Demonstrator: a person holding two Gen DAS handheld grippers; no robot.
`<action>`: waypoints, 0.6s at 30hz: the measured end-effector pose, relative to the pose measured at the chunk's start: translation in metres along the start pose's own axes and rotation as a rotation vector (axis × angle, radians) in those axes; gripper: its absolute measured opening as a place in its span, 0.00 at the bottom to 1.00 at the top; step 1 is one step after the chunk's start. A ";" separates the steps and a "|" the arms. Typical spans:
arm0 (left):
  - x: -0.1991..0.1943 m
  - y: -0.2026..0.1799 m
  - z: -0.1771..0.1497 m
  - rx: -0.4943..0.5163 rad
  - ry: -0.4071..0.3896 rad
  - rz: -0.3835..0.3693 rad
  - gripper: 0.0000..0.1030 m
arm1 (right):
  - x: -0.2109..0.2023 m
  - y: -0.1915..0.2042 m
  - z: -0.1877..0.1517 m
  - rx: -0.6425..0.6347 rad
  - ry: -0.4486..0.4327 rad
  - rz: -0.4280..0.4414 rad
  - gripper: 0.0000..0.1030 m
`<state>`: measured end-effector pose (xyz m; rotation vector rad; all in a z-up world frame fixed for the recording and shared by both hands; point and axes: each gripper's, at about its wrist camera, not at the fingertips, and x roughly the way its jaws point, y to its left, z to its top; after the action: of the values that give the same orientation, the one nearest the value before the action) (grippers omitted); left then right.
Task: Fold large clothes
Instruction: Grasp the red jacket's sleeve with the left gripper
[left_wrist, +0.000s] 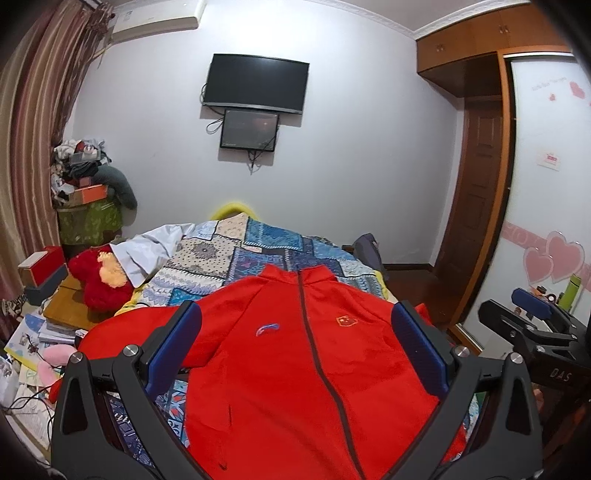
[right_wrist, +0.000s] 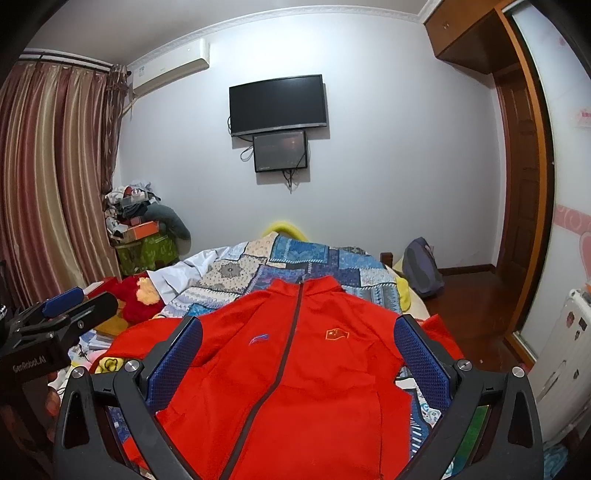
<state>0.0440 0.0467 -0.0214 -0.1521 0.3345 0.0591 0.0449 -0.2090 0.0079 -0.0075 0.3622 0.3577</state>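
Observation:
A red zip-up jacket (left_wrist: 280, 354) lies face up and spread flat on the bed, collar toward the far wall, a dark zipper down its middle. My left gripper (left_wrist: 295, 325) hovers above its chest, fingers wide apart and nothing between them. The right wrist view shows the same jacket (right_wrist: 295, 369) under my right gripper (right_wrist: 297, 332), which is also open and empty. Each gripper shows in the other's view: the right gripper (left_wrist: 532, 314) at the right edge, the left gripper (right_wrist: 66, 306) at the left edge. Both sleeves trail off to the sides.
A patchwork blue quilt (left_wrist: 258, 251) covers the bed. A red plush toy (left_wrist: 99, 280) and piles of books (left_wrist: 37, 343) crowd the left side. A backpack (right_wrist: 421, 269) sits on the wooden floor at right. A wardrobe (left_wrist: 480, 147) and a TV (left_wrist: 255, 83) line the walls.

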 end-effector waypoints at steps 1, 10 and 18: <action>0.004 0.004 0.001 -0.005 0.004 0.006 1.00 | 0.004 0.000 0.001 0.001 0.005 0.002 1.00; 0.050 0.053 0.004 -0.025 0.053 0.163 1.00 | 0.067 0.005 0.007 -0.006 0.077 0.029 1.00; 0.106 0.135 -0.008 -0.092 0.166 0.302 1.00 | 0.156 0.016 0.017 -0.054 0.182 0.094 1.00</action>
<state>0.1306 0.1821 -0.0825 -0.1969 0.5188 0.3620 0.1813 -0.1402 -0.0299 -0.0764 0.5345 0.4609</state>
